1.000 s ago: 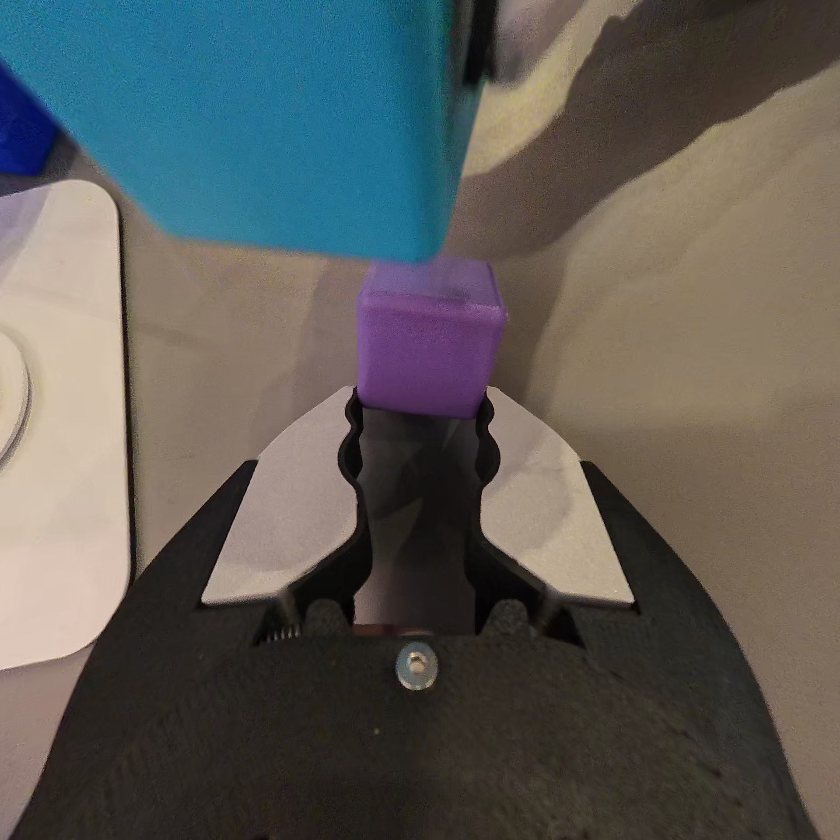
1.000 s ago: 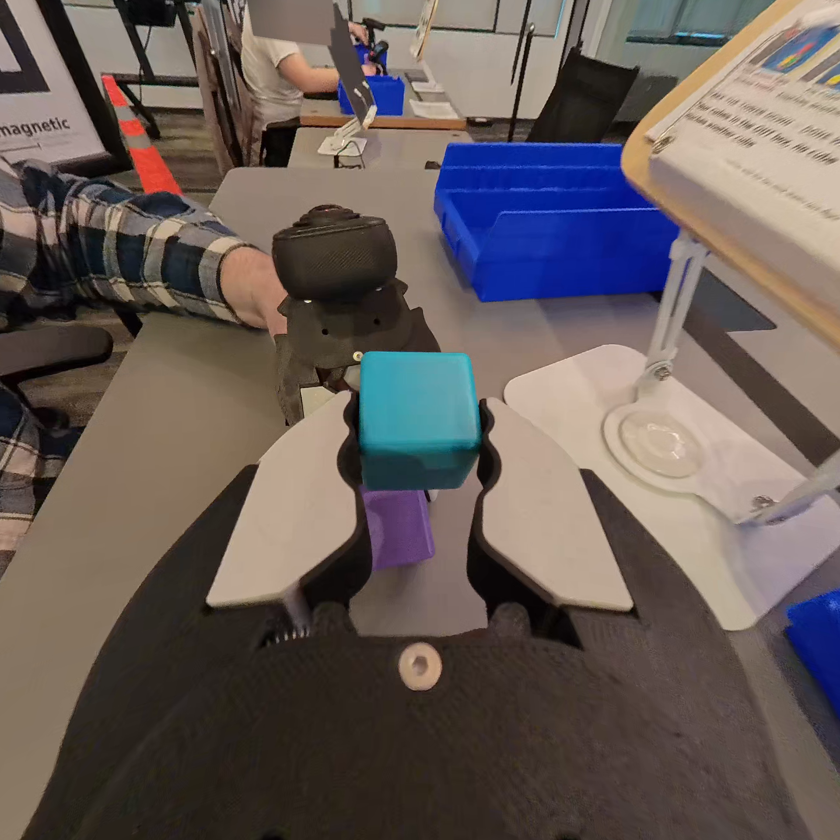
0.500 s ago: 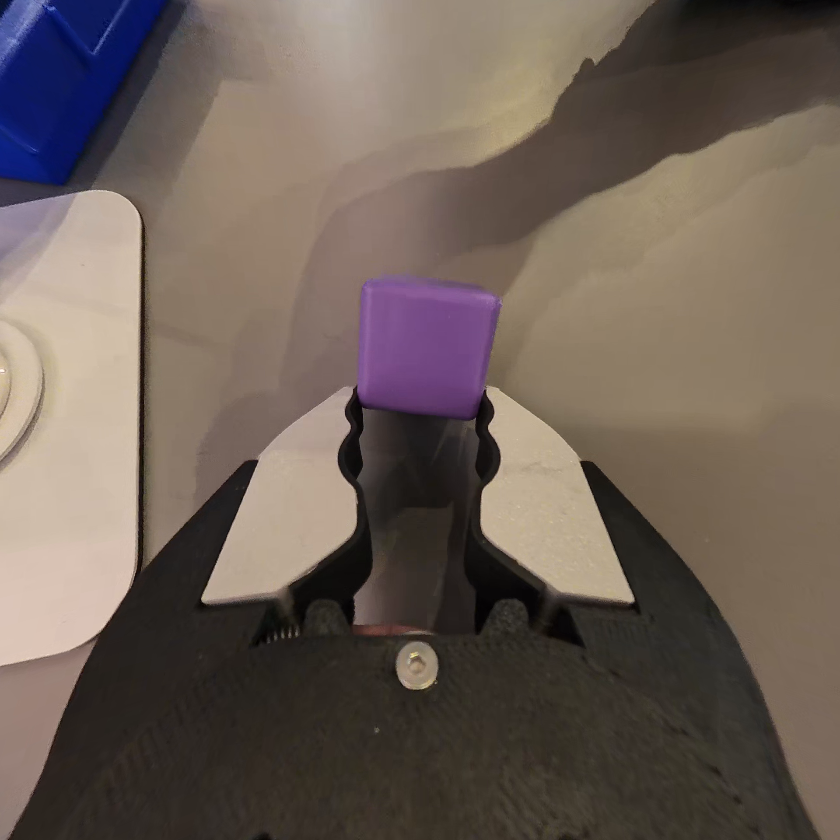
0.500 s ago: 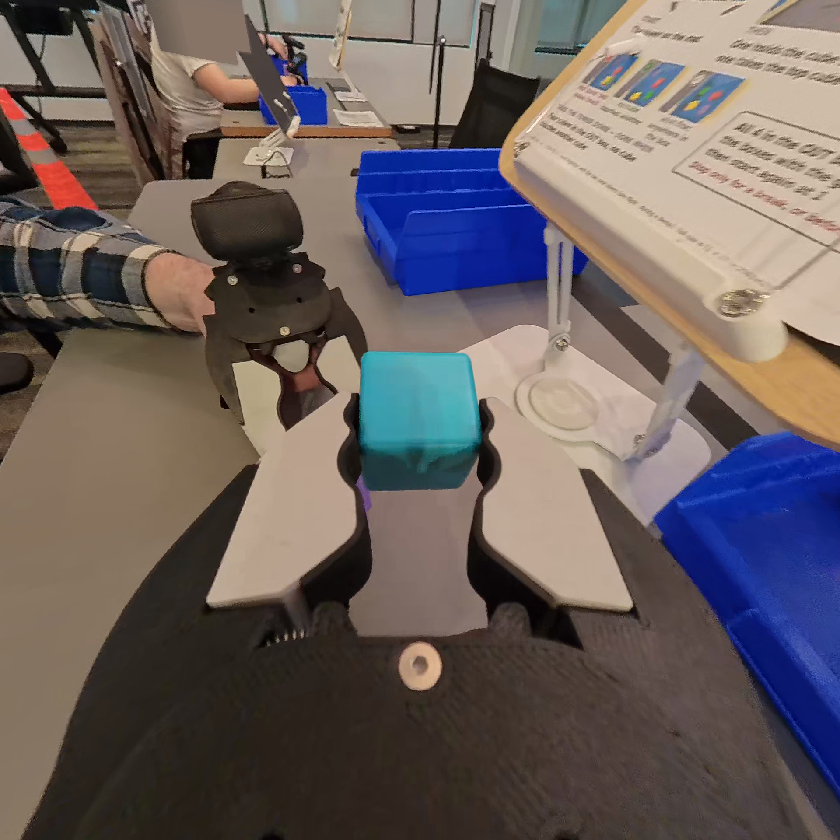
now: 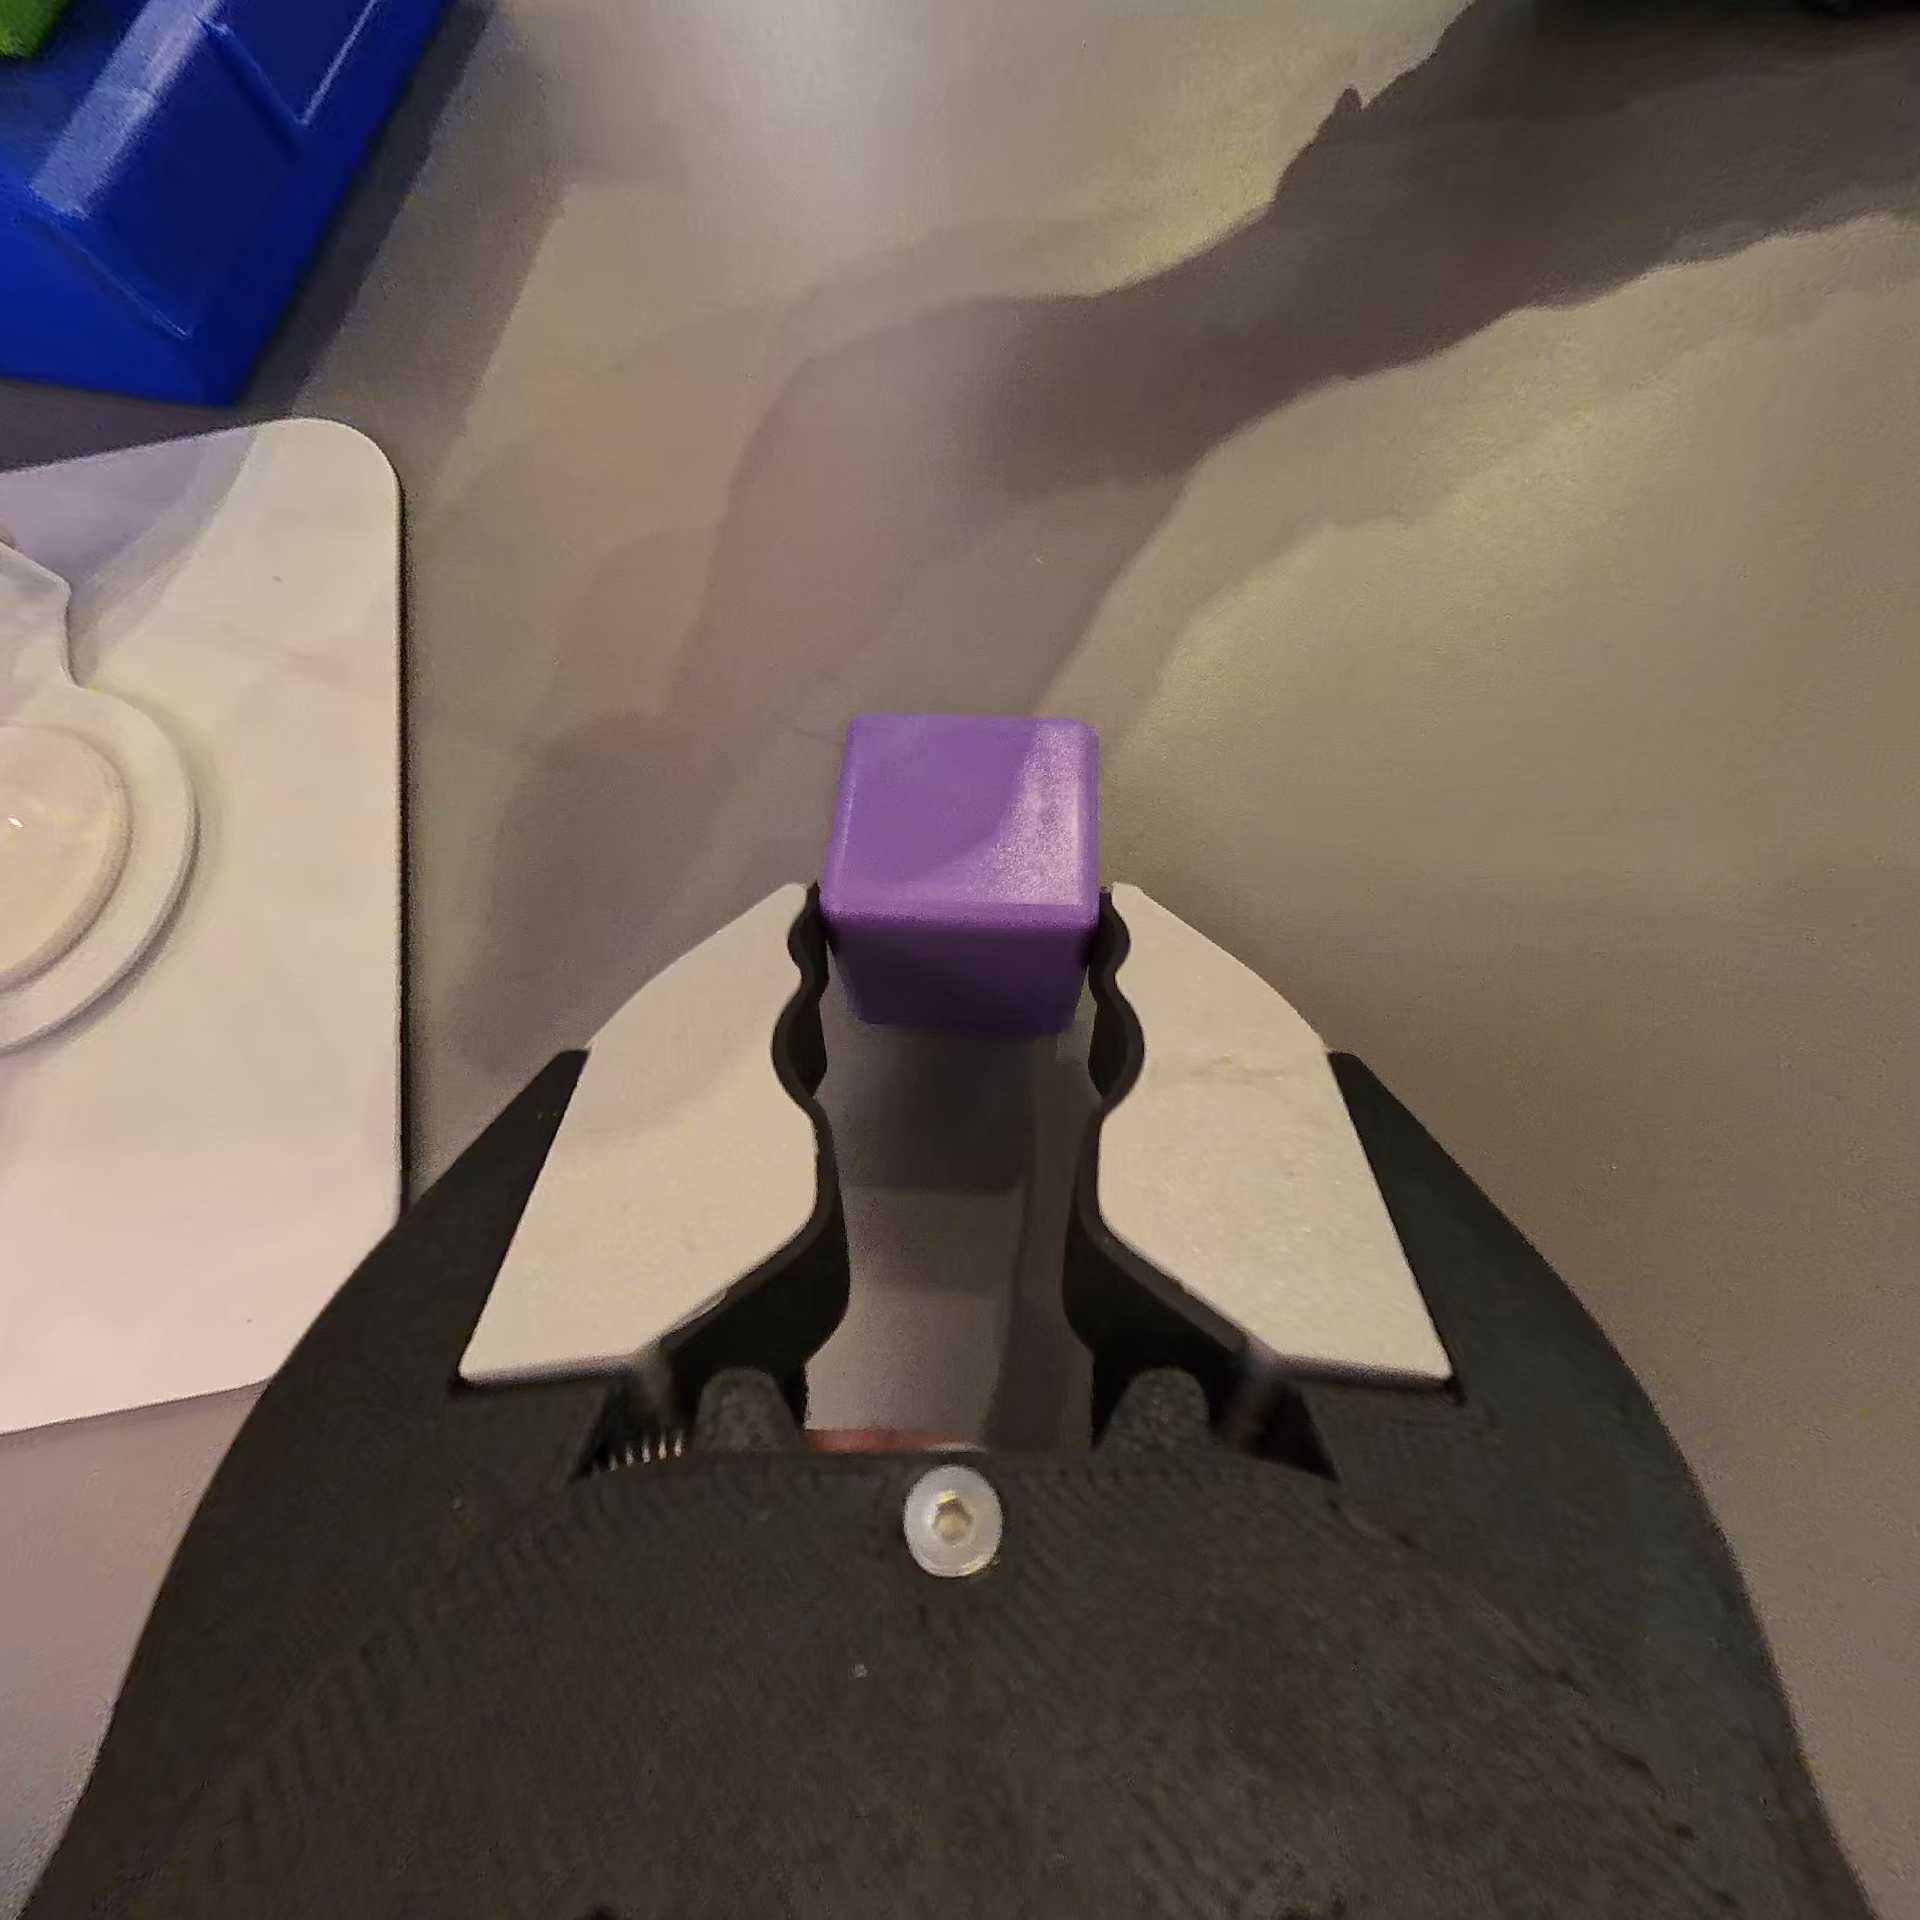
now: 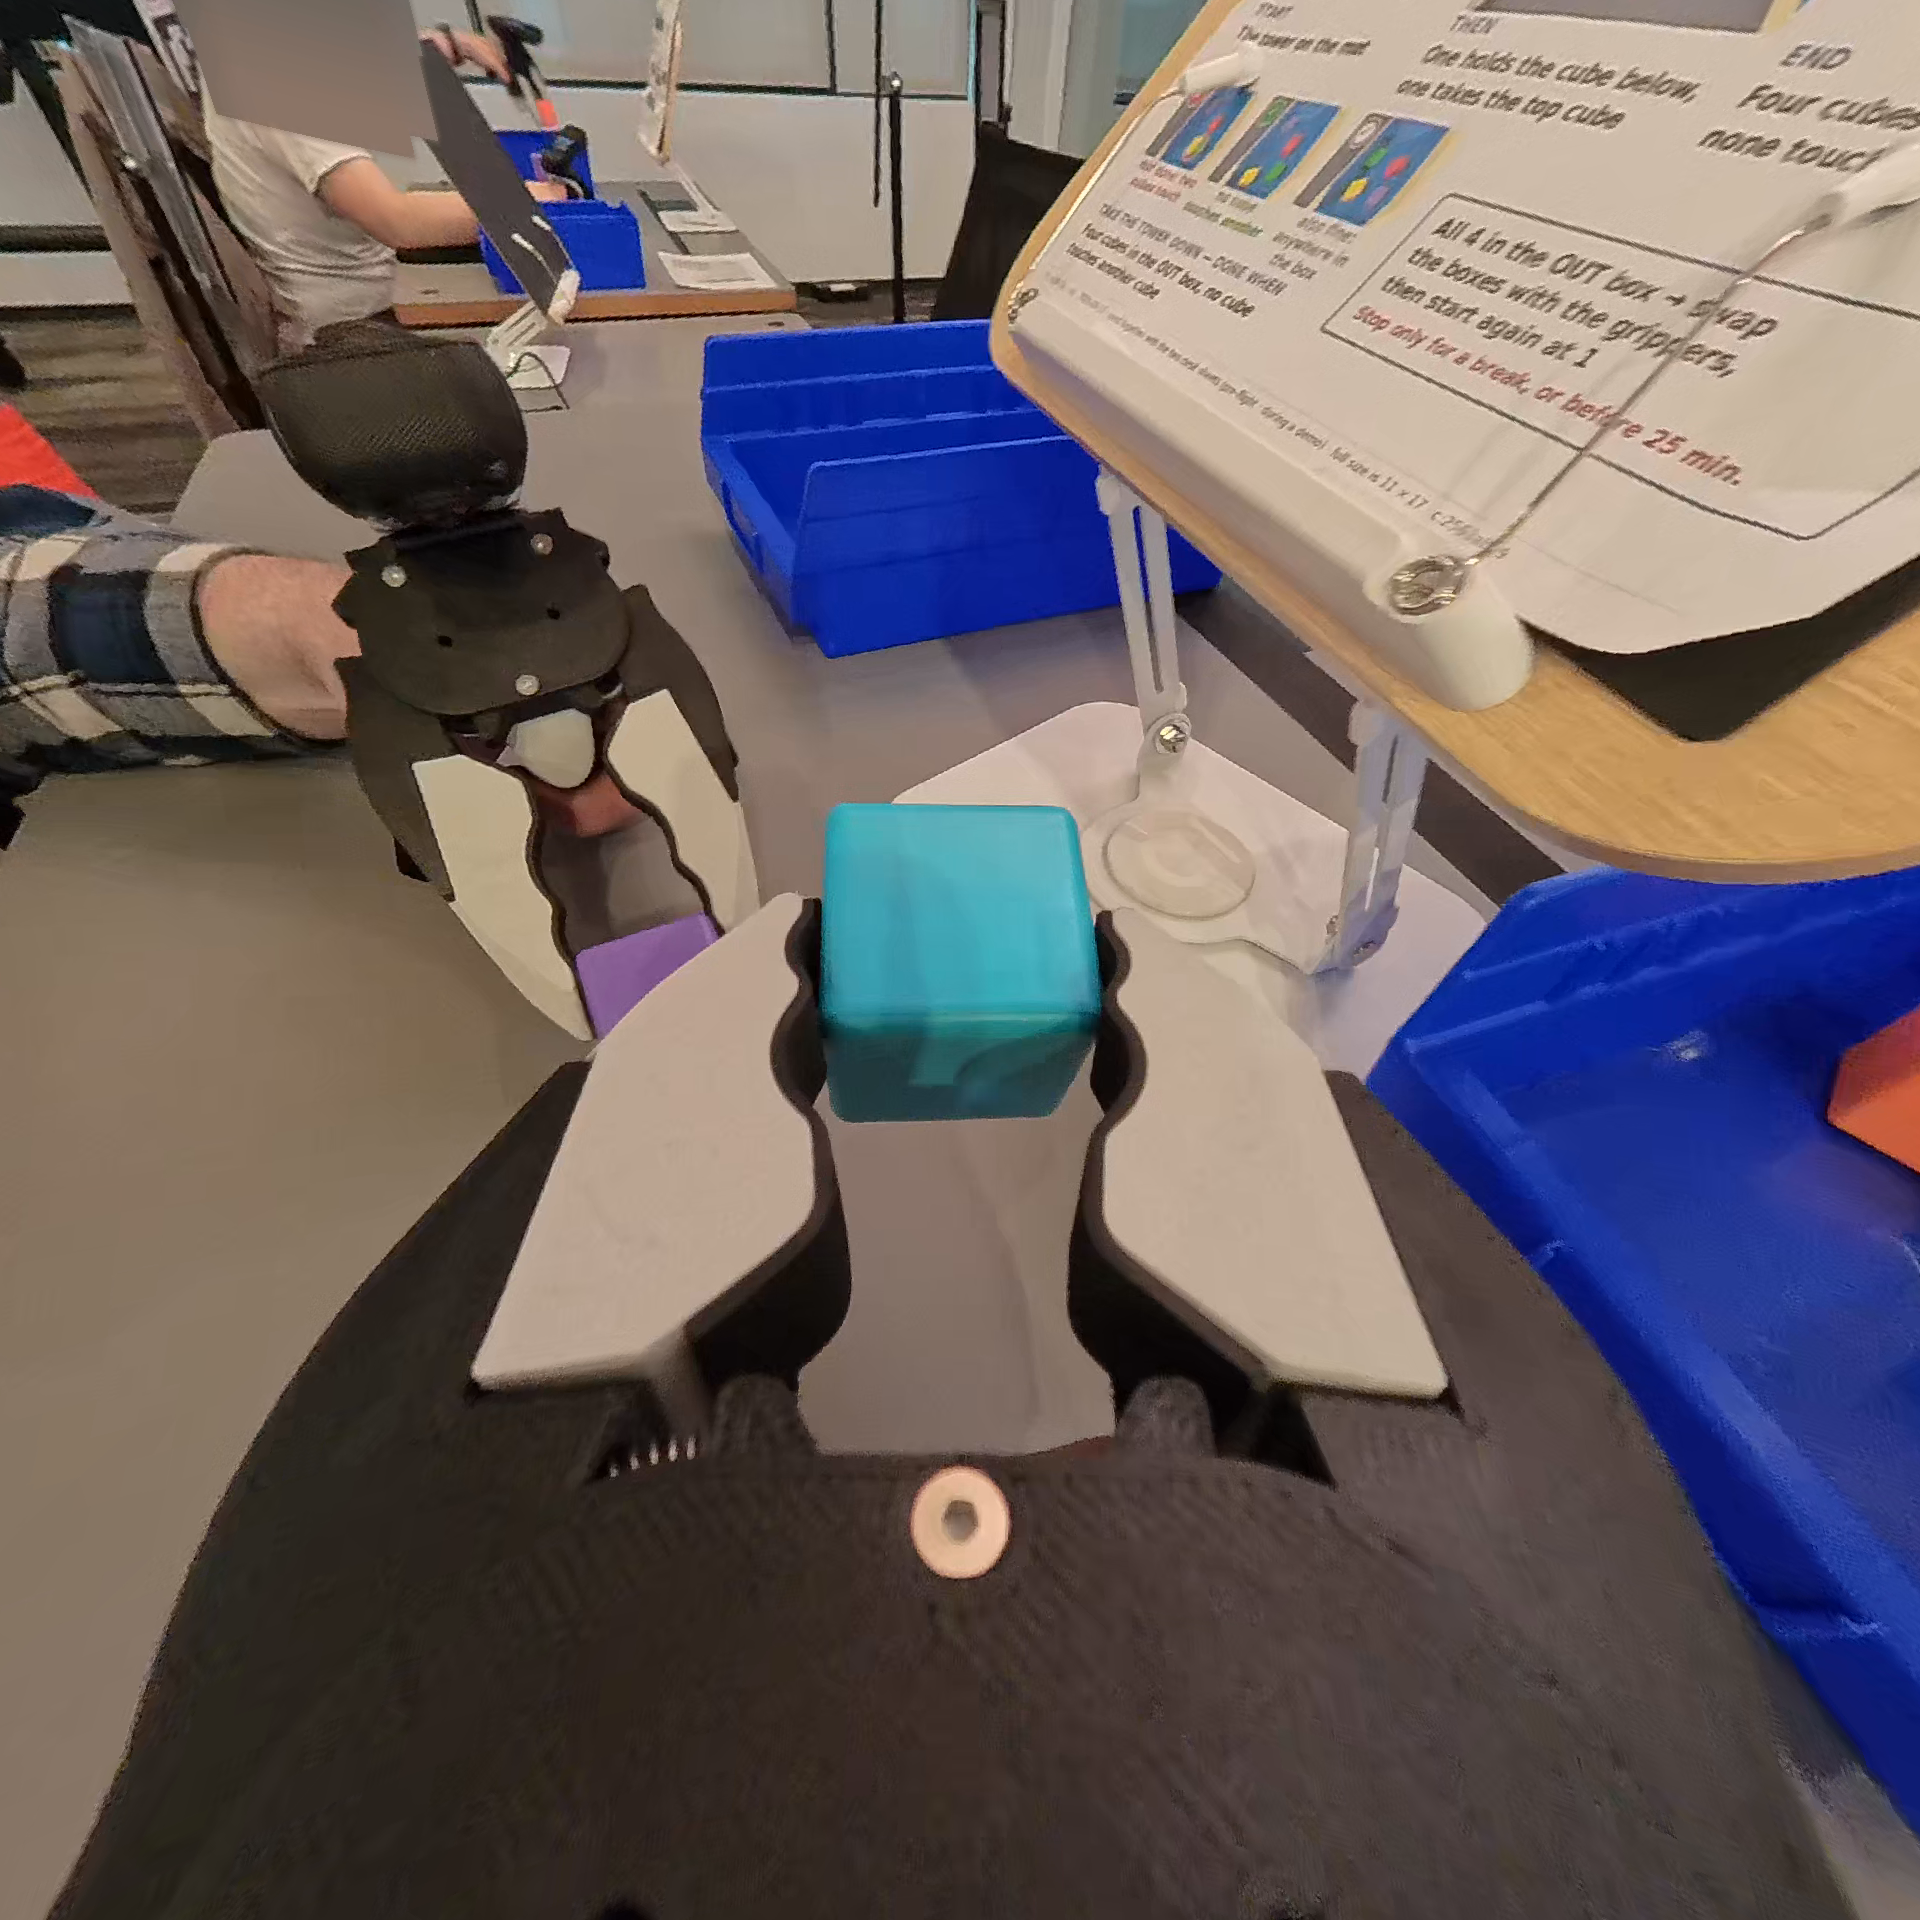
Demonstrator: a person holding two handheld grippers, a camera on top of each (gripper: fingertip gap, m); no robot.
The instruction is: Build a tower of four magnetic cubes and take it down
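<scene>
purple cube (image 6: 642, 975) half-hidden behind r gripper (image 6: 958, 961)

The teal cube (image 6: 958, 956) has been lifted off the purple cube (image 5: 961, 871) and carried rightward toward the near blue bin (image 6: 1662, 1195) by the right claw (image 6: 956, 987); cubes now well apart.

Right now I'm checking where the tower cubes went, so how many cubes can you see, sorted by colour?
Purple plastic cube, held in the left gripper: 1
Teal plastic cube, held in the right gripper: 1
Orange block, only a corner showing in the near blue plastic bin: 1
Total: 3
</scene>
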